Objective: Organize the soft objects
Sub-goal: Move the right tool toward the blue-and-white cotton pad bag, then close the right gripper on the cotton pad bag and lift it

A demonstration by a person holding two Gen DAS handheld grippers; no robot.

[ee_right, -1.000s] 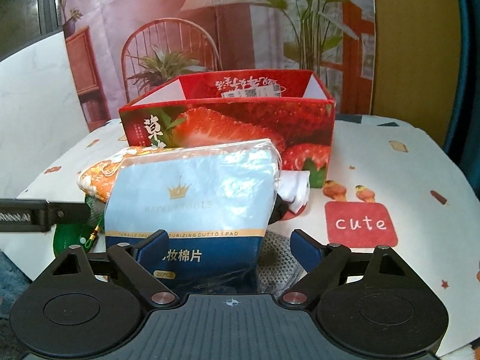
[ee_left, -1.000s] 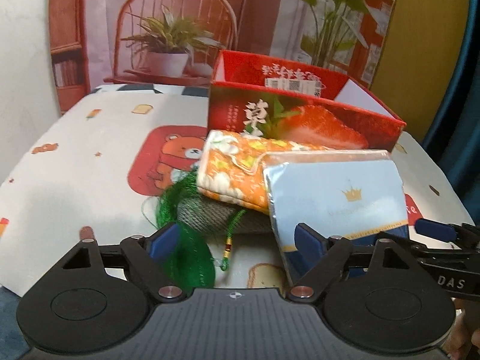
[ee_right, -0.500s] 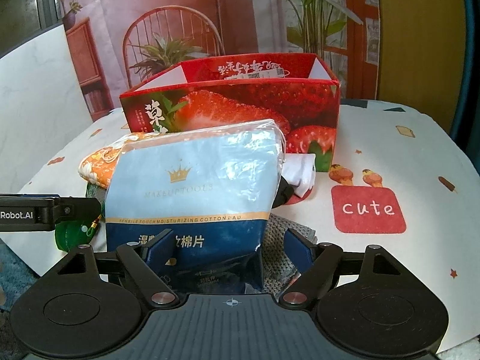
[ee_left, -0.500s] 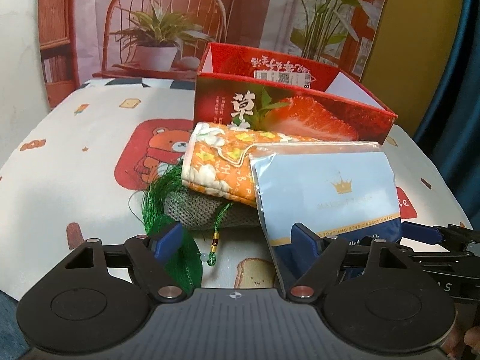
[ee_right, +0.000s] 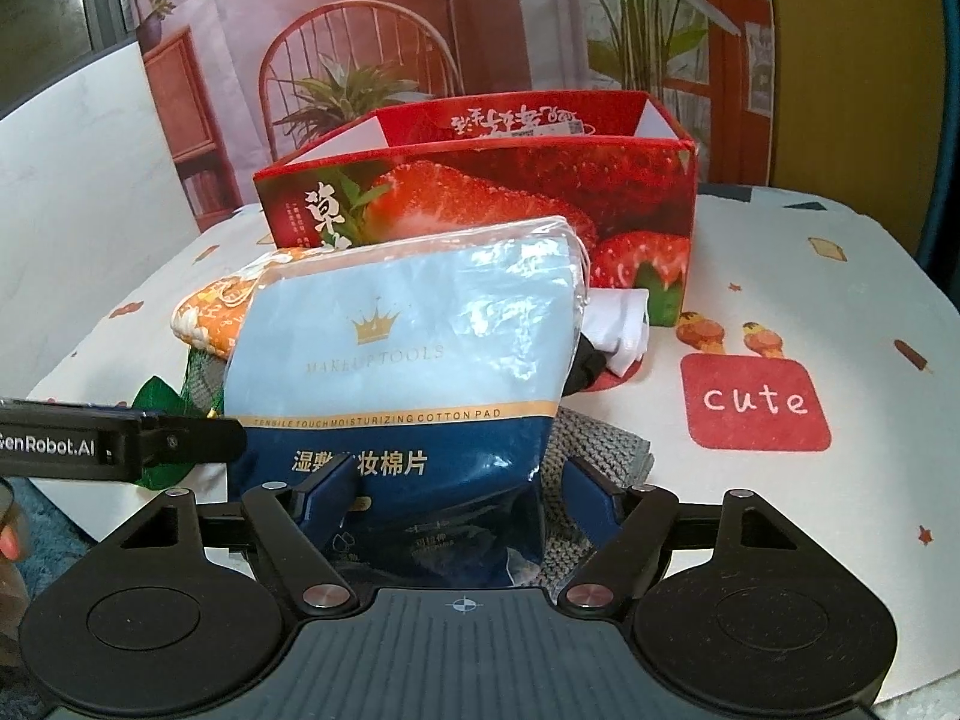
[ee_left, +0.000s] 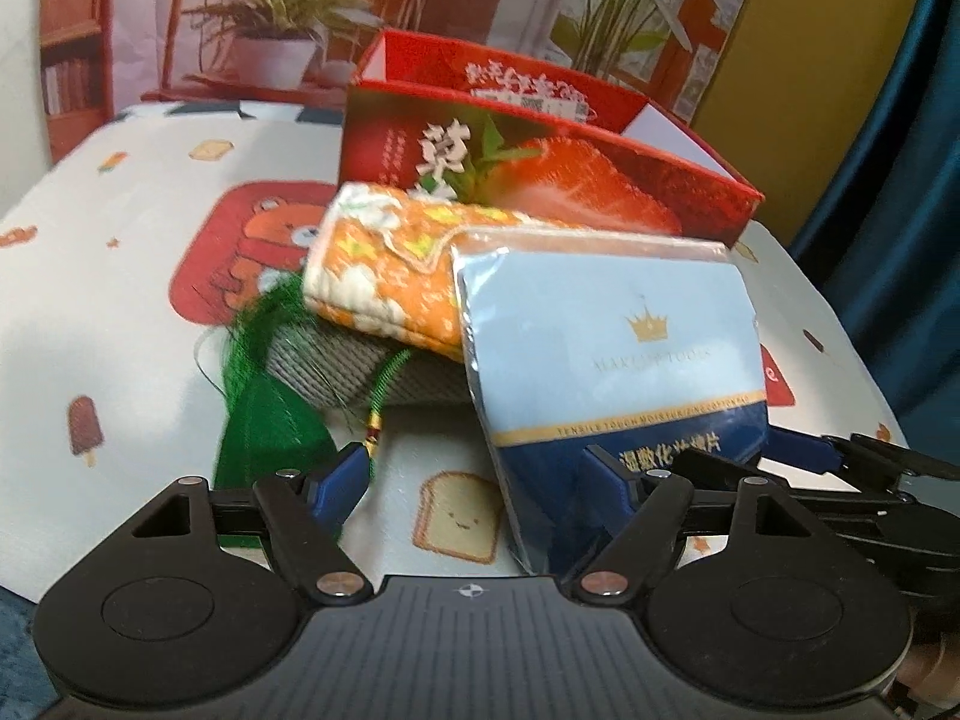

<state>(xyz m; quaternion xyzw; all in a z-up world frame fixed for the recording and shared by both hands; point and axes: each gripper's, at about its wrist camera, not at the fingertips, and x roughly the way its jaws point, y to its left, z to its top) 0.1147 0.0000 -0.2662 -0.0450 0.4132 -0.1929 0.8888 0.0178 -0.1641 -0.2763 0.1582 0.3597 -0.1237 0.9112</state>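
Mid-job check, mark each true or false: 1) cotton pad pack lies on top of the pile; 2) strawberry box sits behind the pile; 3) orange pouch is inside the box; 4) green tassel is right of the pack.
1) True: the cotton pad pack lies on top of the pile.
2) True: the strawberry box stands behind.
3) False: the orange pouch lies outside the box, on the grey knit.
4) False: the green tassel is left of the pack.
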